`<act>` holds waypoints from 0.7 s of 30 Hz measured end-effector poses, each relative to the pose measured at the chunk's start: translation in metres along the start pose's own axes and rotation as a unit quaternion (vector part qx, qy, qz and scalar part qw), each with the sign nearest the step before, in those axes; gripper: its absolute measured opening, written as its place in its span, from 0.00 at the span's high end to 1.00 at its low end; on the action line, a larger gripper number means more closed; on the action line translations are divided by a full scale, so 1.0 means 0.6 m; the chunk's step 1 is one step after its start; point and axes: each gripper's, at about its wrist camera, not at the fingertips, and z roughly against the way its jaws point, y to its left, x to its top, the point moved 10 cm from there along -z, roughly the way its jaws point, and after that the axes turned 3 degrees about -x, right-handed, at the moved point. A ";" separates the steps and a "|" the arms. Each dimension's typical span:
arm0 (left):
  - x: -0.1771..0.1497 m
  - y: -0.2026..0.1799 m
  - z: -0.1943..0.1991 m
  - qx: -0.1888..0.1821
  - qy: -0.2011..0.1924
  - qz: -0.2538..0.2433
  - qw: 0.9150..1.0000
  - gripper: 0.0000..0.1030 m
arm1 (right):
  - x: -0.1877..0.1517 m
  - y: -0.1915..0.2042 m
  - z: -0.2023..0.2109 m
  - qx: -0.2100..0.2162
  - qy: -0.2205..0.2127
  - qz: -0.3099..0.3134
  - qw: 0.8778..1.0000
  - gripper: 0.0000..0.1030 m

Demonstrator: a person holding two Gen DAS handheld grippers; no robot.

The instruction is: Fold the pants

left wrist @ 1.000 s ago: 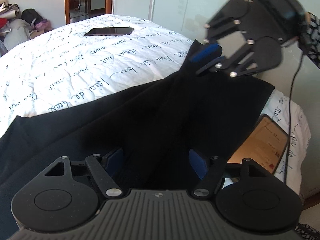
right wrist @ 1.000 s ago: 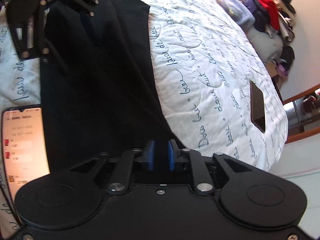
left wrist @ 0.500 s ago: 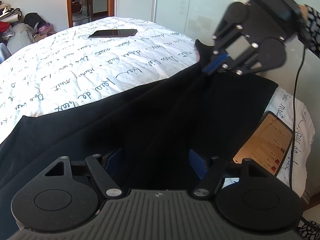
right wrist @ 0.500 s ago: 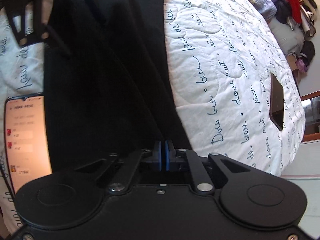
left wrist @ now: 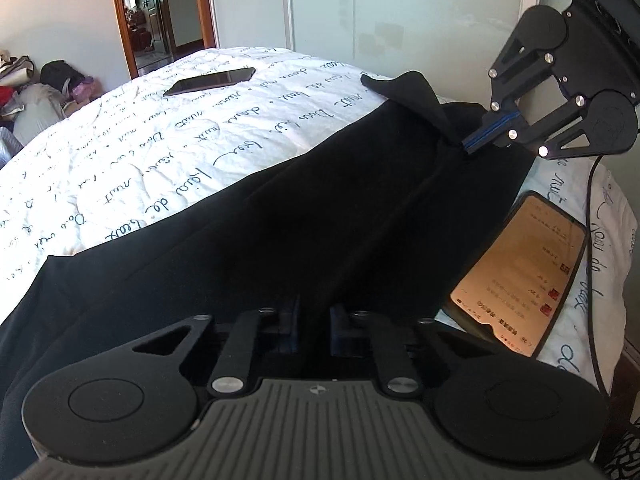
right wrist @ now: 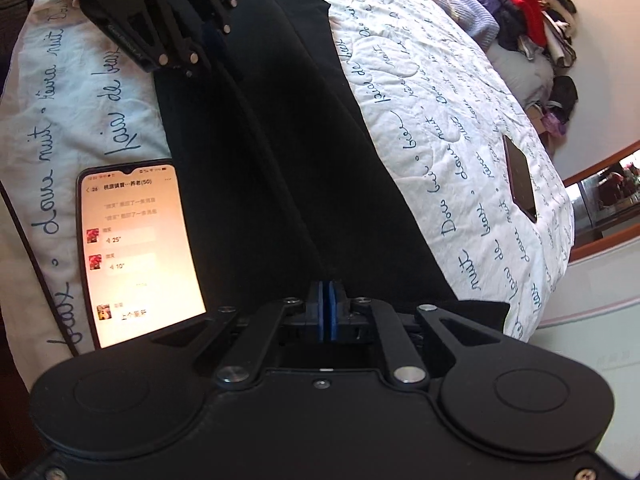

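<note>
Black pants (left wrist: 320, 208) lie stretched across the white quilt with script lettering (left wrist: 140, 160). My left gripper (left wrist: 314, 320) sits low at their near end. Its jaws are closing, and the dark pads pinch a fold of the black cloth between them. In the right wrist view the same gripper (right wrist: 204, 36) shows at the top left, over the pants (right wrist: 280, 160). My right gripper (right wrist: 329, 308) is shut, its blue pads together on the edge of the pants at the other end. From the left wrist view, the right gripper (left wrist: 470, 147) holds that edge lifted, with a corner of cloth sticking up beside it.
A phone with a lit screen (left wrist: 524, 272) (right wrist: 140, 252) lies right beside the pants, and a black cable (left wrist: 590, 200) runs past it. A dark phone (left wrist: 210, 81) (right wrist: 520, 180) lies further out on the quilt. Clothes are piled (right wrist: 528, 12) beyond the bed.
My left jaws have come together from wide open onto the cloth. The right gripper closed fully and moved away to the right with the pants edge, drawing the cloth straighter.
</note>
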 end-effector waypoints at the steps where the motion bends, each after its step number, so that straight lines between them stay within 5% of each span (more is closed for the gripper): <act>1: -0.001 -0.004 0.005 -0.001 -0.002 -0.001 1.000 0.92 | -0.005 0.004 0.002 -0.002 0.002 -0.005 1.000 0.99; 5: -0.007 -0.025 0.017 -0.006 -0.008 -0.017 1.000 0.93 | -0.024 0.030 0.012 0.000 0.003 -0.027 1.000 0.99; 9: -0.015 -0.033 0.013 0.004 -0.009 -0.036 0.999 0.94 | -0.004 0.012 0.034 -0.029 -0.054 -0.082 0.995 0.98; 10: -0.015 -0.031 0.010 0.002 -0.007 -0.029 1.000 0.94 | 0.004 0.007 0.034 -0.031 -0.063 -0.085 0.994 0.93; 13: -0.010 -0.023 0.012 -0.003 -0.011 -0.006 1.000 0.94 | 0.023 -0.001 0.007 -0.065 -0.054 -0.035 0.996 0.56; 14: -0.007 -0.021 0.018 -0.003 -0.017 0.000 1.000 0.94 | 0.027 0.001 -0.006 -0.073 -0.046 -0.009 0.996 0.53; 16: -0.003 -0.018 0.024 -0.005 -0.026 0.009 1.000 0.94 | 0.033 0.004 -0.031 -0.068 -0.030 0.022 0.997 0.54; 19: -0.002 -0.018 0.028 -0.005 -0.027 0.011 1.000 0.94 | 0.029 -0.003 -0.053 -0.066 0.003 0.014 0.998 0.95; 21: -0.005 -0.021 0.028 -0.006 -0.024 0.006 1.000 0.94 | 0.024 0.006 -0.045 -0.067 0.003 0.012 0.998 0.96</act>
